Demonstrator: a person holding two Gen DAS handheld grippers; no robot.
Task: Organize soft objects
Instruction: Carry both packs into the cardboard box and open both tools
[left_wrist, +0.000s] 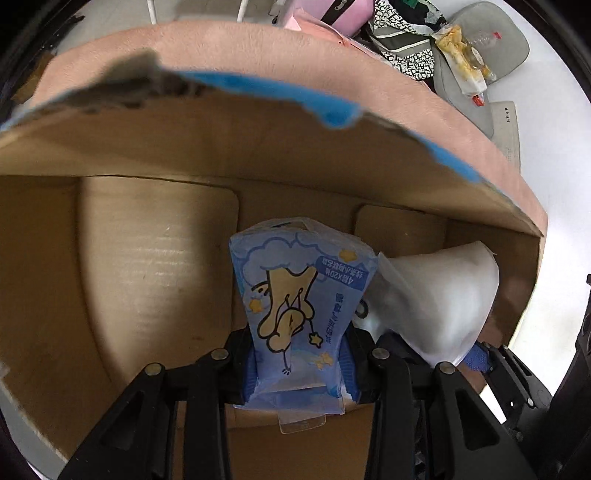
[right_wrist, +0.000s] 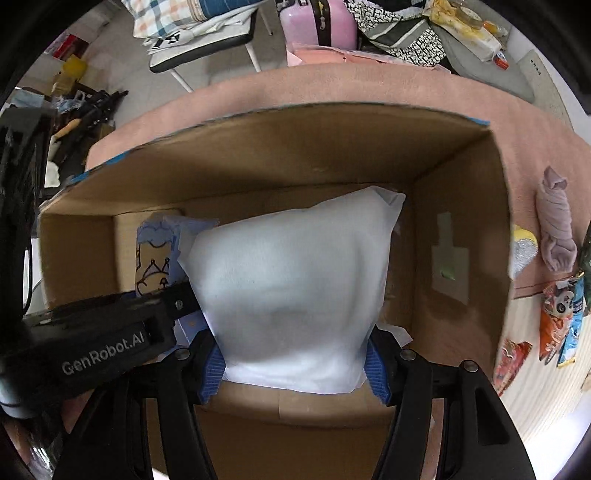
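Note:
My left gripper (left_wrist: 300, 363) is shut on a blue tissue pack (left_wrist: 299, 295) with a cartoon print and holds it inside the open cardboard box (left_wrist: 155, 258). My right gripper (right_wrist: 295, 363) is shut on a white soft pack (right_wrist: 295, 273) and holds it inside the same box (right_wrist: 461, 206), to the right of the tissue pack (right_wrist: 157, 254). The white pack also shows in the left wrist view (left_wrist: 436, 295), and the left gripper body shows in the right wrist view (right_wrist: 99, 332).
The box stands on a pink cloth (right_wrist: 528, 147). To its right lie a rolled lilac cloth (right_wrist: 556, 225), a yellow and silver item (right_wrist: 522, 247) and snack packets (right_wrist: 557, 321). Behind are a pink suitcase (right_wrist: 317, 18), a chair (right_wrist: 207, 48) and piled clutter (left_wrist: 461, 48).

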